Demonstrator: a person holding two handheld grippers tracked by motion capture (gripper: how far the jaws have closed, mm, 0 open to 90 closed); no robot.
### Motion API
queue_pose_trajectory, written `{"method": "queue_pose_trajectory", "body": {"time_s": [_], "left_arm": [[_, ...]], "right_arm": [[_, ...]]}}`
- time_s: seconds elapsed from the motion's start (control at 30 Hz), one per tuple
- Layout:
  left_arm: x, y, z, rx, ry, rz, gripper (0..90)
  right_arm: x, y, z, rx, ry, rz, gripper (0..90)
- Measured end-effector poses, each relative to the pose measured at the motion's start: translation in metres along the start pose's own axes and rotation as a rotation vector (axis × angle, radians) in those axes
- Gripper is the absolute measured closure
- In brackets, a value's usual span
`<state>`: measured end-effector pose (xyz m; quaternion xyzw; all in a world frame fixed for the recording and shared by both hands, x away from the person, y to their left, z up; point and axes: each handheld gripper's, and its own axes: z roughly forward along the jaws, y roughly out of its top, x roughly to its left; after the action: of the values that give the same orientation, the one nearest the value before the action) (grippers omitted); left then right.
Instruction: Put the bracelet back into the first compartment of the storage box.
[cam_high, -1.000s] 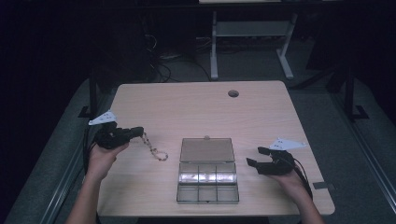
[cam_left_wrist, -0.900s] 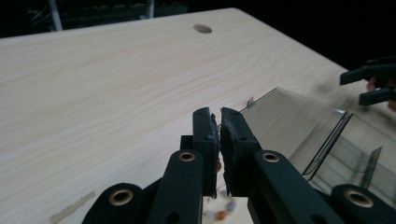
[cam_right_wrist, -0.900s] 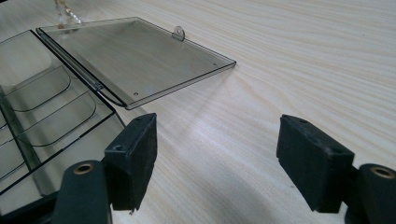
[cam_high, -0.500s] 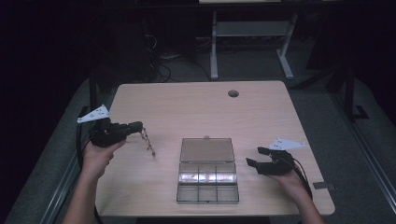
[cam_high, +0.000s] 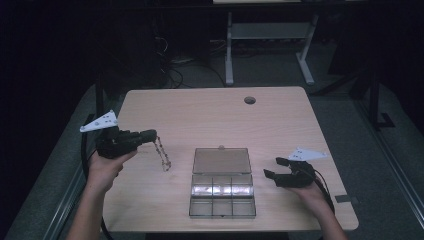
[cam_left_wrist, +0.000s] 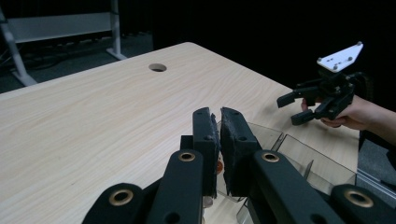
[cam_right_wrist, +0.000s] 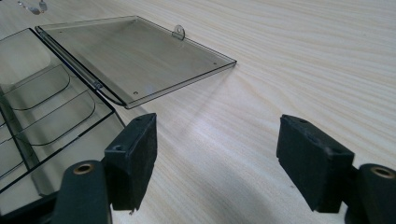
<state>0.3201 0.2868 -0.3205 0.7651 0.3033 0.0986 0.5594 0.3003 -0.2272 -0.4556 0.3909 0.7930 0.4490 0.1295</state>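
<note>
1. A beaded chain (cam_high: 162, 154) hung from the left tongs (cam_high: 151, 135), which were clamped on its upper end; its lower end dangled just above the worktop (cam_high: 210, 115), left of the box.
2. The clear compartment box (cam_high: 222, 195) lay open, lid (cam_high: 221, 161) flat behind it, and its compartments looked empty.
3. The right tongs (cam_high: 274, 168) stood wide, holding nothing, just right of the box.
4. Judged so: chain lifted; carrying it over and lowering it in remained.

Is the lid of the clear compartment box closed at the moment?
No, the lid lies flat on the table, folded back behind the box.
</note>
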Motion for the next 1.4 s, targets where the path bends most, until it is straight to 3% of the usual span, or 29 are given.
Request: {"method": "queue_pose_trajectory", "body": {"time_s": [0.3, 0.6, 0.77, 1.03, 1.4], "left_arm": [[-0.011, 0.006, 0.000, -0.012, -0.036, 0.021, 84.9], [-0.033, 0.017, 0.005, -0.033, -0.116, 0.048, 84.9], [-0.047, 0.020, 0.014, -0.023, -0.160, 0.073, 84.8], [-0.060, 0.020, 0.025, -0.013, -0.194, 0.091, 84.8], [-0.070, 0.015, 0.043, -0.001, -0.228, 0.085, 84.8]], "right_arm": [[0.000, 0.000, 0.001, 0.004, 0.003, -0.001, 28.6], [0.000, 0.000, 0.001, 0.002, 0.003, -0.005, 28.6], [0.000, 0.000, 0.001, 0.003, 0.004, 0.000, 28.6], [0.000, 0.000, 0.001, 0.004, 0.004, -0.003, 28.6], [0.000, 0.000, 0.001, 0.004, 0.003, 0.000, 28.6]]}}
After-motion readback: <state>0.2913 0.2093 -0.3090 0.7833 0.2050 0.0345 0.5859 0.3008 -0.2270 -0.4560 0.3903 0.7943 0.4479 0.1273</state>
